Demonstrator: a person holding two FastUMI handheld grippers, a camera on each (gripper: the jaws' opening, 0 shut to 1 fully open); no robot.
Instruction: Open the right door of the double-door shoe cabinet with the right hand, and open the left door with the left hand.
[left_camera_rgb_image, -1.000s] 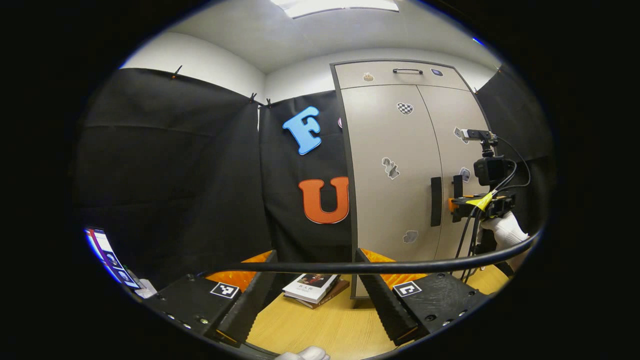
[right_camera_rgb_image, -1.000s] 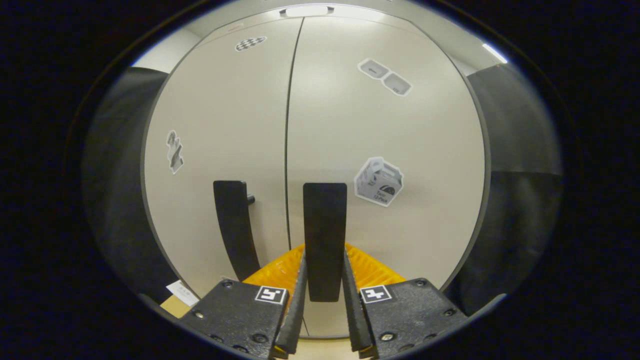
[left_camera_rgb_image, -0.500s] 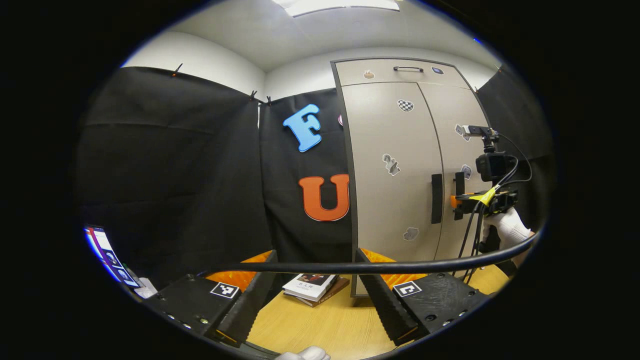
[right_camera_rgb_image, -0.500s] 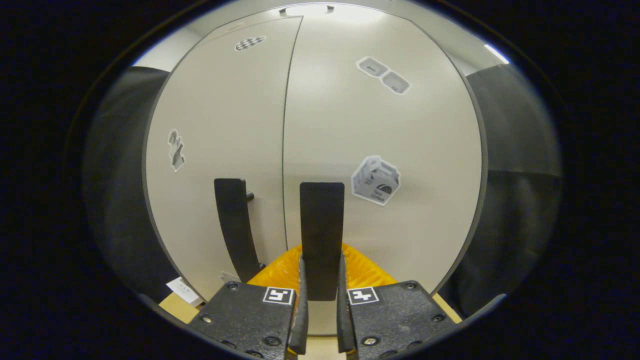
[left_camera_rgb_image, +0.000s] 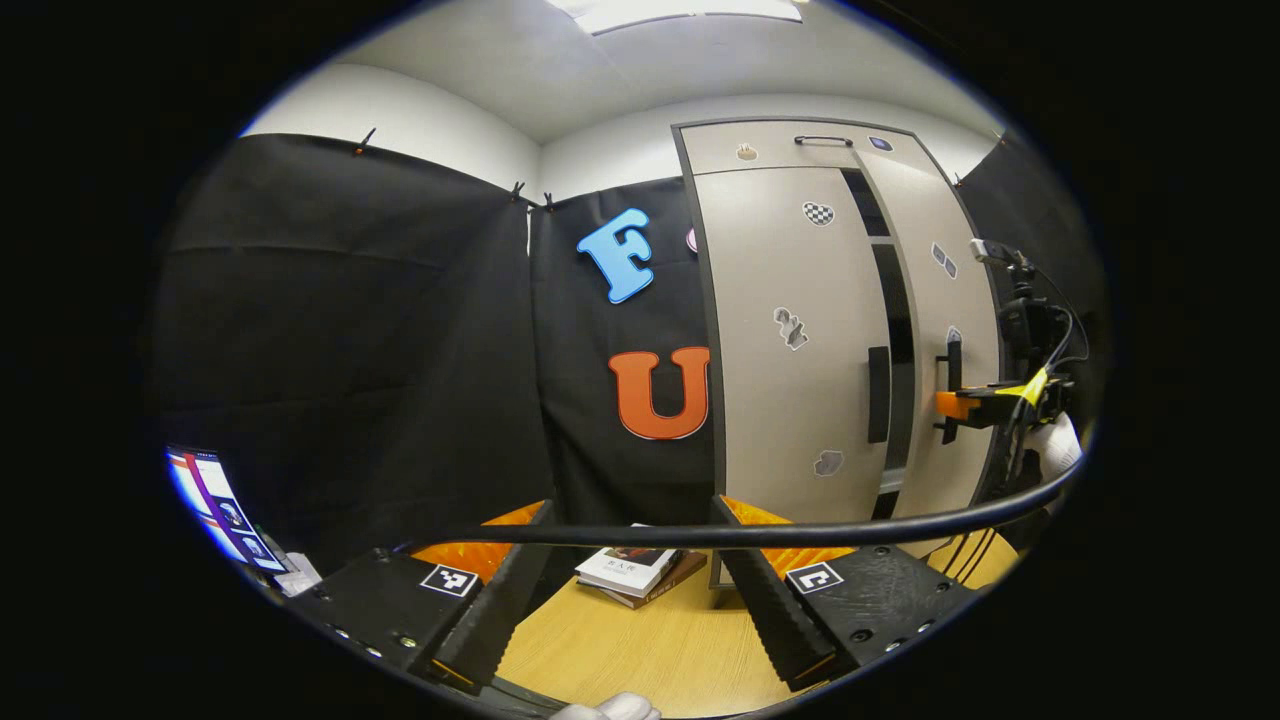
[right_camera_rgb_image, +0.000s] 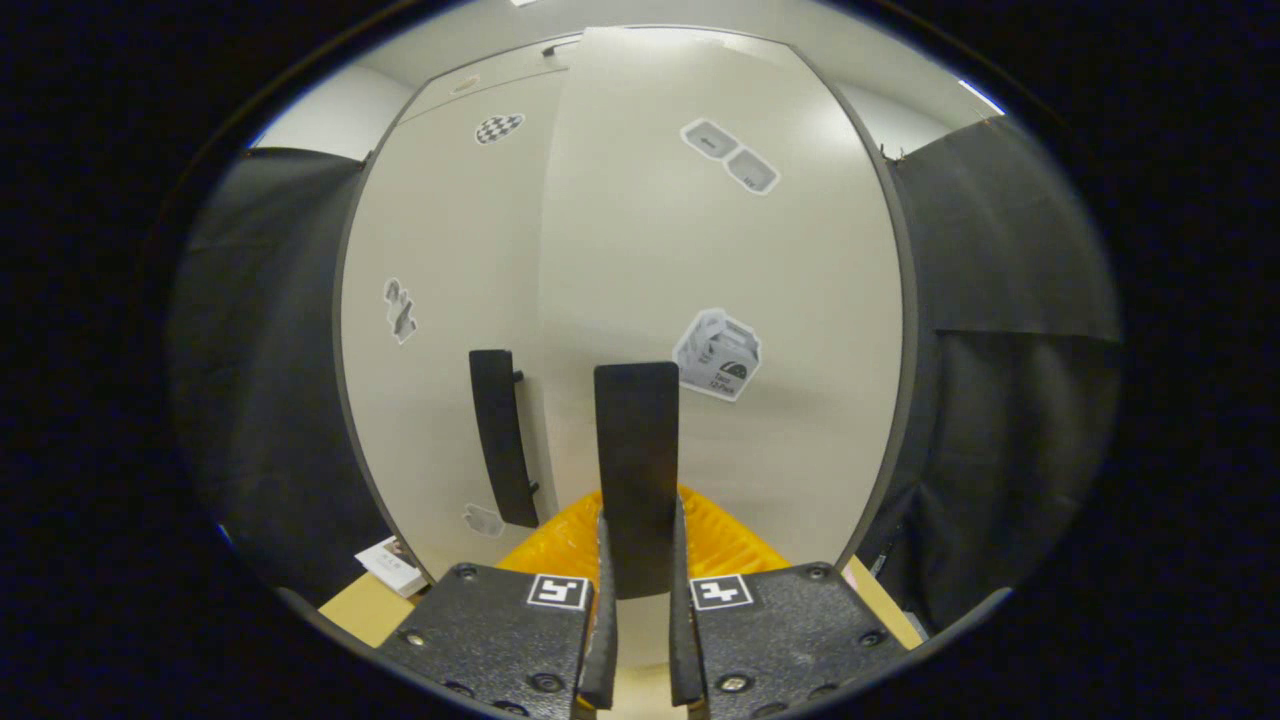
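Right tongs (right_camera_rgb_image: 636, 640): we see both fingers clamped on the black handle (right_camera_rgb_image: 636, 470) of the right door (right_camera_rgb_image: 720, 290), at 6 o'clock in the right gripper view.
Right door: ajar; in the left gripper view a dark gap (left_camera_rgb_image: 893, 330) separates it from the left door (left_camera_rgb_image: 795, 330), at 3 o'clock.
Left tongs (left_camera_rgb_image: 630, 625): fingers wide apart, holding nothing, low over the worktop (left_camera_rgb_image: 640, 650), well apart from the cabinet.
Left door: shut; its handle (left_camera_rgb_image: 878, 394) is untouched, beside the gap.
Risk, slip: we judge the flat handle could slide out of the fingers if the pull leaves the door's arc.
Risk, cable: the black cable (left_camera_rgb_image: 720, 535) crossing our left tongs may snag on their approach.
Risk, books: the stack (left_camera_rgb_image: 635, 572) at the cabinet's foot could block the left door's swing.
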